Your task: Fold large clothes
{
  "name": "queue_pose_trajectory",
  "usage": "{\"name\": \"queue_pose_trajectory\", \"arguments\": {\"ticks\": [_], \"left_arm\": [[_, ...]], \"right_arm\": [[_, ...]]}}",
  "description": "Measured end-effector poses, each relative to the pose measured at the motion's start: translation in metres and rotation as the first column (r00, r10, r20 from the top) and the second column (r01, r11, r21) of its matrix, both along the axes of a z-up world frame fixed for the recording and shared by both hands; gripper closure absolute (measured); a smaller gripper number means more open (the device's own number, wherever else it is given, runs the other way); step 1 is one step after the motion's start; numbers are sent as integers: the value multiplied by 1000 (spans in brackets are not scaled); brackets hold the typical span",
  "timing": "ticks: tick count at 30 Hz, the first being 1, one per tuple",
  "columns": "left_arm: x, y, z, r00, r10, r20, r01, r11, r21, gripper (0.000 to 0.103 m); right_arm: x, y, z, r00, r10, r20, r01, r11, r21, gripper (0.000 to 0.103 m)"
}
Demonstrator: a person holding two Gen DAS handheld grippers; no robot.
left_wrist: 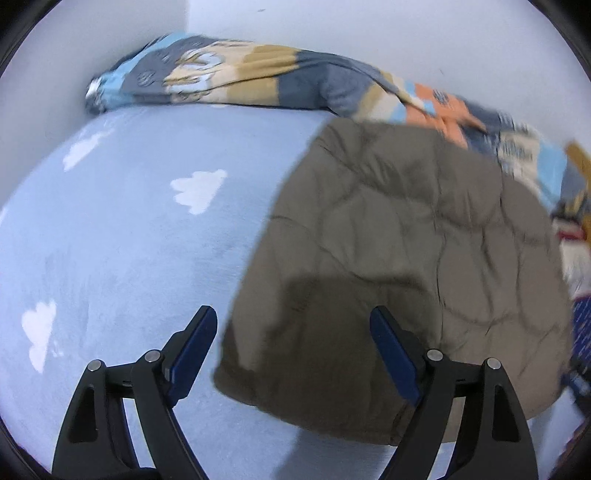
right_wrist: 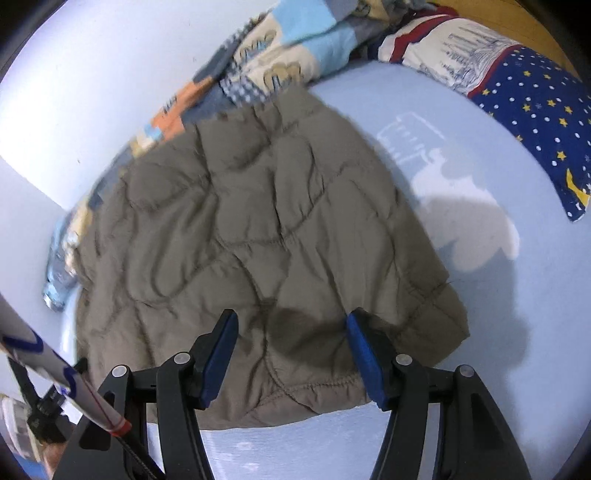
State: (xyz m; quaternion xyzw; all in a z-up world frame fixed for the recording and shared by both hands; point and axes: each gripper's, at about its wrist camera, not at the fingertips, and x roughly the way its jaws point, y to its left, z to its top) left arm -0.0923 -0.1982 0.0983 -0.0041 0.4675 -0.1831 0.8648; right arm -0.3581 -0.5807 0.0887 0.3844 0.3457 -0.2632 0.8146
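Nearest the lens in the left wrist view, the left hand-held gripper (left_wrist: 293, 319) hangs with its blue-padded fingers (left_wrist: 195, 354) spread wide and nothing between them; one finger sits over the bed sheet (left_wrist: 129, 240), the other over the near corner of the jacket (left_wrist: 399, 266). The right hand-held gripper (right_wrist: 291, 325) is likewise spread, its pads (right_wrist: 364, 354) hovering over the jacket's (right_wrist: 251, 229) near hem without pinching it.

The jacket is a brown quilted one, lying folded and fairly flat on the light blue, cloud-printed sheet (right_wrist: 461, 295) of the bed, its far edge touching a crumpled patchwork blanket (left_wrist: 229, 74) that runs along the white wall (left_wrist: 406, 33). In the right wrist view the blanket (right_wrist: 280, 55) sits behind the jacket, and a dark blue pillow (right_wrist: 528, 122) with stars and dots lies well apart, at the sheet's far right edge. Both views are slightly blurred.
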Motion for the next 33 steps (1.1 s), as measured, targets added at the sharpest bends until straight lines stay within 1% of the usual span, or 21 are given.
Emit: {"name": "queue_pose_trajectory", "arguments": {"ticks": [1,3,4,5,6,8,10,12,15,16,19,20,22,24,27,28,31,32,33], "left_arm": [[4,10,0,999,21,-26,-22,999,-28,19],[11,31,-5,993,62,-101,-70,994,-80,19],[16,46,-11,984,89,-155,-108,987,-122,19],[18,56,-16,975,105,-197,-137,978,-157,19],[20,65,-22,963,118,-241,-167,967,-194,19],[22,81,-36,931,128,-341,-228,934,-273,19],[21,87,-47,907,116,-406,-261,910,-322,19],[19,87,-53,895,99,-435,-274,892,-360,19],[13,77,-63,882,65,-466,-271,880,-390,19],[10,72,-68,877,57,-478,-276,873,-402,19],[8,58,-80,868,36,-496,-276,864,-421,19],[9,55,-82,868,32,-496,-275,862,-425,19],[12,50,-86,874,36,-485,-274,860,-430,19],[14,48,-90,882,39,-469,-274,853,-444,17],[17,44,-93,893,38,-449,-267,848,-458,15],[18,41,-93,898,36,-438,-259,848,-462,14],[25,37,-92,918,32,-395,-231,853,-469,13],[26,33,-91,927,27,-373,-212,861,-463,13],[27,30,-89,938,23,-346,-187,873,-451,14]], "right_arm": [[-6,-2,4,1000,-14,18,14,1000,5,37],[-18,-6,9,998,-44,33,44,999,7,33],[-28,-9,11,997,-72,34,72,997,3,29],[-35,-10,10,996,-88,33,88,996,2,27],[-45,-14,10,992,-118,33,118,993,9,27],[-62,-21,7,985,-168,42,166,985,36,26],[-78,-29,1,972,-228,51,223,971,84,26],[-89,-36,-6,962,-267,53,259,957,129,25],[-99,-42,-23,952,-295,78,270,934,234,25],[-100,-44,-33,949,-304,83,269,919,287,25],[-107,-44,-49,926,-364,103,304,879,368,25],[-108,-45,-55,917,-381,116,309,864,398,25],[-106,-47,-63,908,-395,141,300,846,441,25],[-102,-47,-67,902,-403,156,298,841,452,25],[-93,-50,-72,895,-411,175,301,844,445,25],[-89,-52,-75,892,-414,184,297,841,452,22],[-80,-55,-85,879,-433,199,301,828,473,18],[-75,-55,-87,882,-427,199,298,833,467,18],[-70,-55,-87,892,-410,190,291,844,451,19]]}}
